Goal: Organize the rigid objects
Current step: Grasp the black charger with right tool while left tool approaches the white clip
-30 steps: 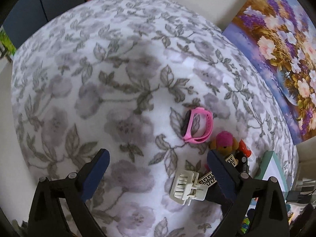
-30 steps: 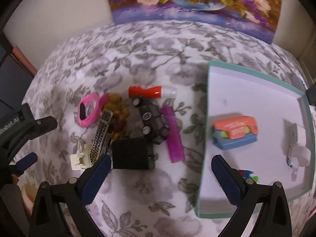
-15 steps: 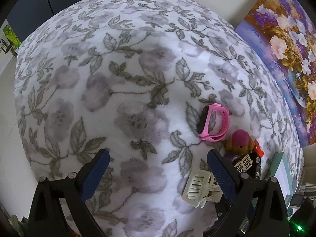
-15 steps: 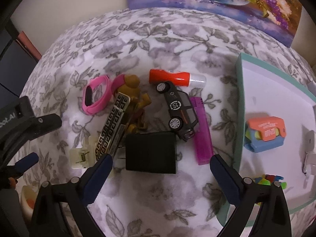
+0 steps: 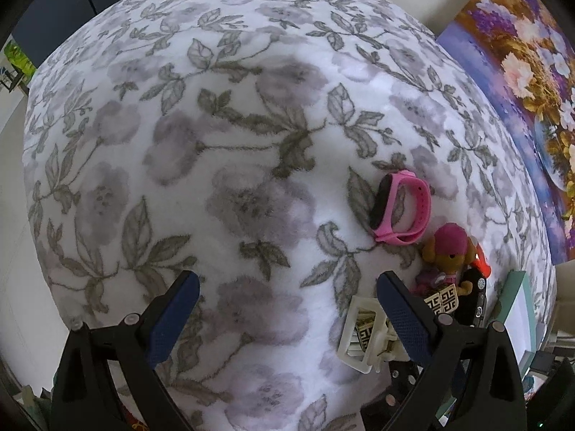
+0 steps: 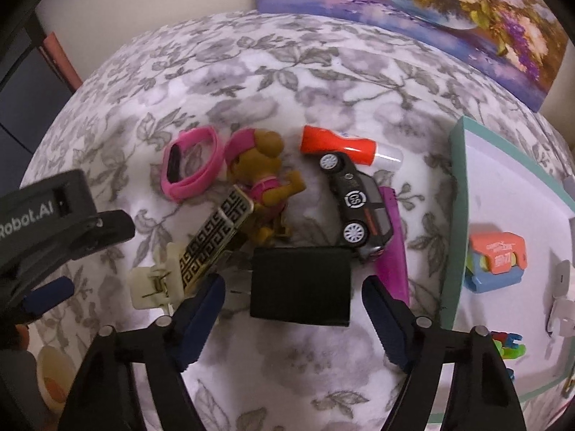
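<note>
A heap of small things lies on the floral cloth [image 6: 251,72]. In the right wrist view my open right gripper [image 6: 293,289] hangs over a black box [image 6: 301,283], one finger at each side. Behind it are a black toy car [image 6: 355,208], a purple lighter [image 6: 393,244], a red and white tube [image 6: 341,143], a brown toy dog [image 6: 262,179], a pink wristband [image 6: 188,167] and a cream hair clip [image 6: 172,276] with a gold-black pattern. My left gripper [image 5: 287,292] is open and empty over bare cloth, left of the clip [image 5: 366,334] and wristband [image 5: 400,208].
A teal-rimmed white tray [image 6: 454,215] at the right holds an orange-blue block [image 6: 496,262], white parts and small coloured bits. A flower painting [image 6: 413,3] leans against the wall at the back. The left gripper body [image 6: 54,222] shows at the left of the right wrist view.
My right gripper has moved forward and down toward the heap, so the black box now sits between its fingers. My left gripper has drifted left and closer to the cloth.
</note>
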A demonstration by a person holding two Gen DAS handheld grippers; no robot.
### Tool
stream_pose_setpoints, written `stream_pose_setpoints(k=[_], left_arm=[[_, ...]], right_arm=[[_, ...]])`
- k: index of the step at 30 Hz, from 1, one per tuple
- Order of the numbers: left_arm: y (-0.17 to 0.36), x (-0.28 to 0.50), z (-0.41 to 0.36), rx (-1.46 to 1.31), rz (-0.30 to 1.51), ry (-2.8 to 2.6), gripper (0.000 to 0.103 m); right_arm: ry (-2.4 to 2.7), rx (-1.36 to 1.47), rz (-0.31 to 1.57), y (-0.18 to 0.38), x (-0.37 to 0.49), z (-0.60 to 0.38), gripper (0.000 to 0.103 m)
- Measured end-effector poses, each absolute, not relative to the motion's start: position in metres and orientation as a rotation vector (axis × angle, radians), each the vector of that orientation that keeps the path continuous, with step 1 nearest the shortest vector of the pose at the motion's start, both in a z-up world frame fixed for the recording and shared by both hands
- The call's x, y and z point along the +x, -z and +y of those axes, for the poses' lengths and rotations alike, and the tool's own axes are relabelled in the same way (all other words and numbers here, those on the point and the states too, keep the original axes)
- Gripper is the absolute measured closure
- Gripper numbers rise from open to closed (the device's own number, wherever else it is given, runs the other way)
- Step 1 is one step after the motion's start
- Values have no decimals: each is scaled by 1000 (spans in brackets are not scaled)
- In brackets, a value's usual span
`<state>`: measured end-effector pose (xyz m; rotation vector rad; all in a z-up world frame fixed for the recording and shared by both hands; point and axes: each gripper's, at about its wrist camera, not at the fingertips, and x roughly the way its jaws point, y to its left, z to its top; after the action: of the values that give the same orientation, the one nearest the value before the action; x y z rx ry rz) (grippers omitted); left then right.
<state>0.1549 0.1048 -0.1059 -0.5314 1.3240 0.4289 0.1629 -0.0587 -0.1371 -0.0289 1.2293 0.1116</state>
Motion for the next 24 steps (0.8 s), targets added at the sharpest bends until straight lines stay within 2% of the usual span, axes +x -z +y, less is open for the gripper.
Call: stream_pose_setpoints(k=[18, 20, 24], left_arm=[[111, 155, 100, -570, 1364, -393, 4], [111, 155, 101, -572, 1363, -391, 4], [109, 155, 101, -578, 1361, -375, 4]], right_arm=[[-115, -47, 1206, 148, 165, -55, 26], [-117, -49, 1205, 146, 164, -56, 31], [-129, -16, 1208, 144, 162, -63, 32]])
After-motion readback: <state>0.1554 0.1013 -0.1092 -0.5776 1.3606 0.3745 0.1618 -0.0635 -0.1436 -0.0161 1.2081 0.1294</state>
